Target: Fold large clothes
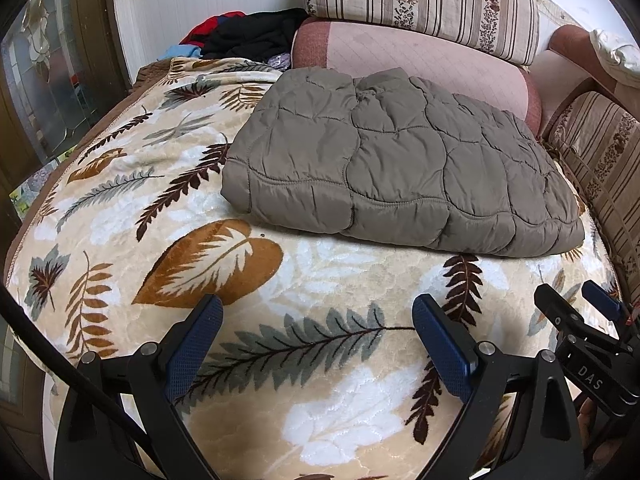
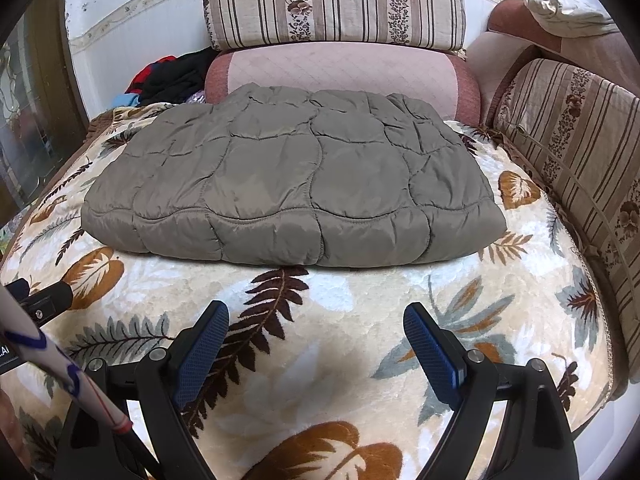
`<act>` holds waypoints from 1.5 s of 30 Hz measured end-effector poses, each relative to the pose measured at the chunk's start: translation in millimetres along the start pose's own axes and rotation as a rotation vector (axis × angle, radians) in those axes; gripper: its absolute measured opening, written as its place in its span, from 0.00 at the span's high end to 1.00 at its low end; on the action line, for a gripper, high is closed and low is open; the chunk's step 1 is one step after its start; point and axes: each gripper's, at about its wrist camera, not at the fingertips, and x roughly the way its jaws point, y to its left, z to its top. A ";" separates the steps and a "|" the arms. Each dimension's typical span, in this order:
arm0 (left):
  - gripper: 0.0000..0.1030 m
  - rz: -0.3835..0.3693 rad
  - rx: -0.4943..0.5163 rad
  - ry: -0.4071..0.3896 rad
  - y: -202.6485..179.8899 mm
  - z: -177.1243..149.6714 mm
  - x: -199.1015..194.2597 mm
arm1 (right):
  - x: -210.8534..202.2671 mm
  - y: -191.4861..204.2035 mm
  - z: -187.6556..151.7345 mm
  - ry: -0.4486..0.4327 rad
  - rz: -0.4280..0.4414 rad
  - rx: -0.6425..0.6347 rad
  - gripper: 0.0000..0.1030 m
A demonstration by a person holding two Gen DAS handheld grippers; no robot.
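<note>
A grey-brown quilted jacket lies folded into a thick rectangle on the leaf-patterned blanket; it also shows in the right wrist view. My left gripper is open and empty, over the blanket in front of the jacket. My right gripper is open and empty, also short of the jacket's near edge. The right gripper shows at the right edge of the left wrist view. Neither gripper touches the jacket.
A pink cushion and a striped floral cushion stand behind the jacket. Another striped cushion lines the right side. A pile of black, red and blue clothes lies at the back left. A dark door is at left.
</note>
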 end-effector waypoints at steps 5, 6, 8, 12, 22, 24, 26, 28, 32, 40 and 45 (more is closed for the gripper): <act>0.08 -0.001 0.000 0.001 -0.1 0.2 0.6 | -0.4 0.6 0.2 -0.001 0.004 -0.001 0.11; 0.08 0.001 0.002 0.000 -0.2 0.0 1.1 | -0.2 0.9 0.2 -0.001 0.004 -0.002 0.11; 0.08 0.000 0.001 0.000 0.2 0.2 1.2 | -0.2 1.3 -0.2 0.000 0.005 -0.006 0.11; 0.08 0.007 0.004 -0.003 0.7 -0.2 2.2 | -1.0 2.4 -0.1 -0.005 0.006 -0.013 0.10; 0.08 0.016 0.012 -0.013 -0.1 -0.7 3.4 | -1.5 4.0 0.1 -0.012 0.003 -0.019 0.11; 0.08 0.015 0.011 -0.012 -0.3 -0.8 3.6 | -1.5 4.0 0.1 -0.012 0.003 -0.019 0.10; 0.08 0.016 0.012 -0.013 -1.0 -0.5 3.4 | -1.6 3.9 0.2 -0.012 0.005 -0.019 0.10; 0.08 0.015 0.012 -0.013 -0.9 -0.6 3.7 | -2.0 4.1 0.1 -0.015 0.005 -0.020 0.10; 0.08 0.015 0.014 -0.013 -1.2 -0.3 5.3 | -2.5 5.7 0.7 -0.020 0.006 -0.026 0.10; 0.08 0.020 0.009 -0.018 -0.1 0.3 5.8 | -1.8 6.6 0.1 -0.018 0.008 -0.027 0.10; 0.08 0.018 0.012 -0.021 0.2 -0.4 5.0 | -1.2 7.2 -0.3 -0.018 0.009 -0.029 0.10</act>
